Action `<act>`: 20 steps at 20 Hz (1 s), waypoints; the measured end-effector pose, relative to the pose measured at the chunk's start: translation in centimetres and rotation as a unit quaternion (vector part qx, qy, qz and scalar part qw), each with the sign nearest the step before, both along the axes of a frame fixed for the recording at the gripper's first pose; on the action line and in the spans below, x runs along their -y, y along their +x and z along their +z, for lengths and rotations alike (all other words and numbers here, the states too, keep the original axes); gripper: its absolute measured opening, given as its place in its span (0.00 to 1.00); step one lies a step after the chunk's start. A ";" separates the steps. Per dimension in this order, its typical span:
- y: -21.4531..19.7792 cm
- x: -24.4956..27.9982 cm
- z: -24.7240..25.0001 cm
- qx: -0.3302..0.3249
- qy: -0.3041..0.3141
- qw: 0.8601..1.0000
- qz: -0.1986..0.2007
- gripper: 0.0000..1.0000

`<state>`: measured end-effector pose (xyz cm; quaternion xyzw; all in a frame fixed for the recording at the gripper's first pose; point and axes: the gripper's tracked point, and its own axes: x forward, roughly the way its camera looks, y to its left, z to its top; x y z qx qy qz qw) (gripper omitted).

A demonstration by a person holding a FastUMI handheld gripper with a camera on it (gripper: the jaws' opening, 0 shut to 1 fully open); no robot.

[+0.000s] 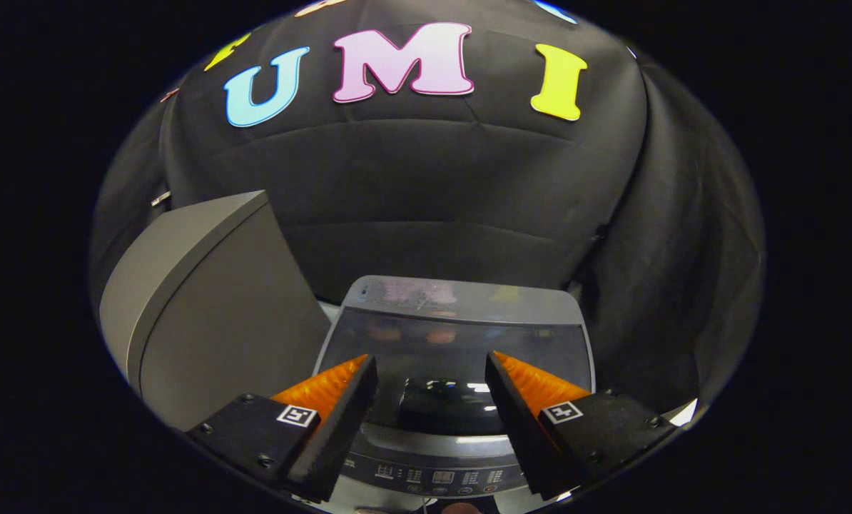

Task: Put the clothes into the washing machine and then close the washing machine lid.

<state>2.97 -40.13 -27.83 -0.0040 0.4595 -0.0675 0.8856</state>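
Tongs (432,371) spread open and empty, washing machine lid (454,335) shut, just ahead between the fingers.

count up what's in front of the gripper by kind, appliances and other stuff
washing machine, lid down, control panel between the fingers: 1
grey box-like unit beside the washer: 1
gripper, fingers apart and holding nothing, above the washer lid: 1
total: 3

Washing machine (454,343) below the gripper (432,371)
Its shut lid (454,357) lies between the spread fingers; a cabinet (212,314) stands to its left, the control panel (437,477) nearest.
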 end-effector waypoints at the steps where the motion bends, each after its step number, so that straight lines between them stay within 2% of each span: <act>1: -0.1 -0.4 0.5 0.005 0.002 1.000 0.005 0.99; 4: 0.9 -2.7 3.1 0.044 0.010 0.999 0.007 0.99; 7: 3.7 -3.6 8.5 0.125 0.012 0.992 -0.012 0.99; 13: 7.4 -5.9 20.0 0.279 0.005 0.960 -0.037 1.00; 16: 6.2 -8.4 24.0 0.317 -0.008 0.948 -0.017 0.99; 20: 4.9 -11.6 25.2 0.332 -0.014 0.943 0.008 0.99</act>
